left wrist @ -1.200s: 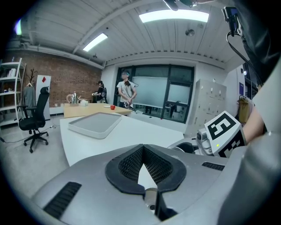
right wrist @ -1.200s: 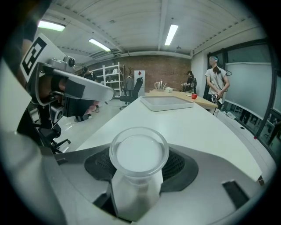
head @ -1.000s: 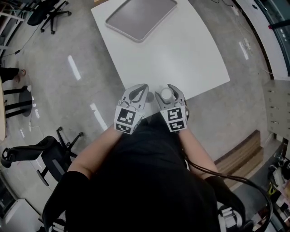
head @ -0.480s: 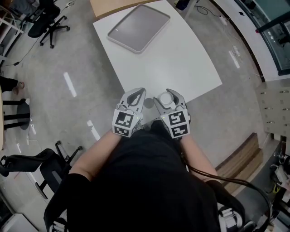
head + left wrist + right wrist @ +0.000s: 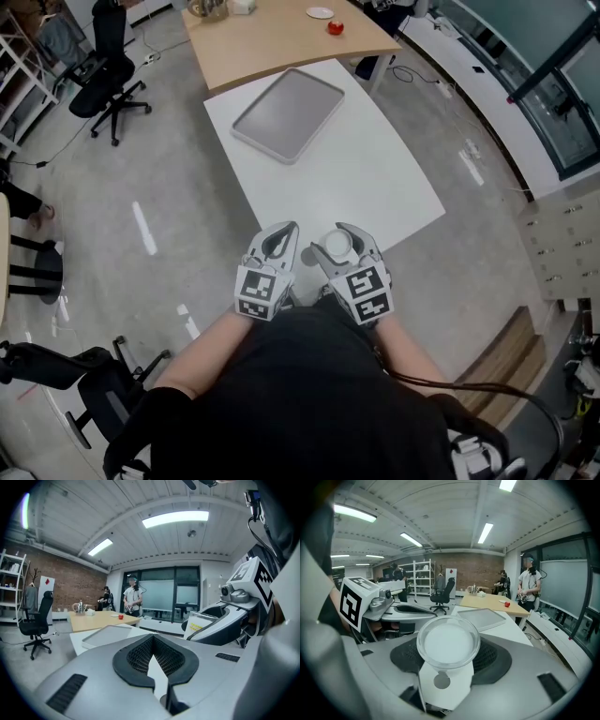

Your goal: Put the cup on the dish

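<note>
At the near edge of the white square desk (image 5: 375, 178), closest to the person in black, two hand-held grippers sit side by side, each with a black-and-white marker cube on its back. The left hand-held gripper (image 5: 284, 232) has its jaws pressed together, and its own view shows only a sliver of desk between the dark ribbed pads. Just beside it, the right hand-held gripper (image 5: 341, 232) pinches a small round cup of clear plastic with a milky white inside (image 5: 448, 644). The cup stands upright between the two dark pads, mouth up, held over the near edge of the desk. On the far half of the desk, well apart from the cup, lies the flat grey rectangular dish with rounded corners and a raised rim (image 5: 288, 114), turned at an angle to the desk's edges. Beyond the far side of the desk stands a curved light-wood desk (image 5: 272, 37) carrying a small red object (image 5: 335, 27) and a small white plate (image 5: 320, 12). Off the far left of the white desk, a black office chair on castors (image 5: 108, 70) stands on the grey floor.
</note>
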A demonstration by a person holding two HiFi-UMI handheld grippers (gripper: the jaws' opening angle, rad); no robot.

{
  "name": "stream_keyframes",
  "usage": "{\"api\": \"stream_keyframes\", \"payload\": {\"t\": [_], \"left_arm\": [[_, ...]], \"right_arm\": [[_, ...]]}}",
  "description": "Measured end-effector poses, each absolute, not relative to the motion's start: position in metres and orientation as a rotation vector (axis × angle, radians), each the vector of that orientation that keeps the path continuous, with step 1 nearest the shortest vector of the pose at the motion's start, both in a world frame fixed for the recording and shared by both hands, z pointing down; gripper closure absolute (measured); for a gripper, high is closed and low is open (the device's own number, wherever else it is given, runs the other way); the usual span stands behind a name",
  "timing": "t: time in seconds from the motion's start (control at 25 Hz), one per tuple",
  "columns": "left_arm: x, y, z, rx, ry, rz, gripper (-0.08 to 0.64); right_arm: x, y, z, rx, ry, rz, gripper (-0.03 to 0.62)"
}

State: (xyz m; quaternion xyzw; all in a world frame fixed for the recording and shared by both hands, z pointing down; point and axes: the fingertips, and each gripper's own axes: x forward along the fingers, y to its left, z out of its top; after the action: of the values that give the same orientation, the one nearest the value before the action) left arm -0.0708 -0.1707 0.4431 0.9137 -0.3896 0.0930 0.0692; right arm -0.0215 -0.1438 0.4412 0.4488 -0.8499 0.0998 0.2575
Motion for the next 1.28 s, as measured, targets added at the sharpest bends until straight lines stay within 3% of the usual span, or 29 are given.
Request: {"api": "stream_keyframes", "payload": {"t": [1.28], "left_arm": [[-0.088, -0.217, 0.398, 2.731, -1.263, 0.218, 0.563]], "right_arm": [[-0.039, -0.200, 0.396, 1.179, -2.379, 0.290, 0.330]]}}
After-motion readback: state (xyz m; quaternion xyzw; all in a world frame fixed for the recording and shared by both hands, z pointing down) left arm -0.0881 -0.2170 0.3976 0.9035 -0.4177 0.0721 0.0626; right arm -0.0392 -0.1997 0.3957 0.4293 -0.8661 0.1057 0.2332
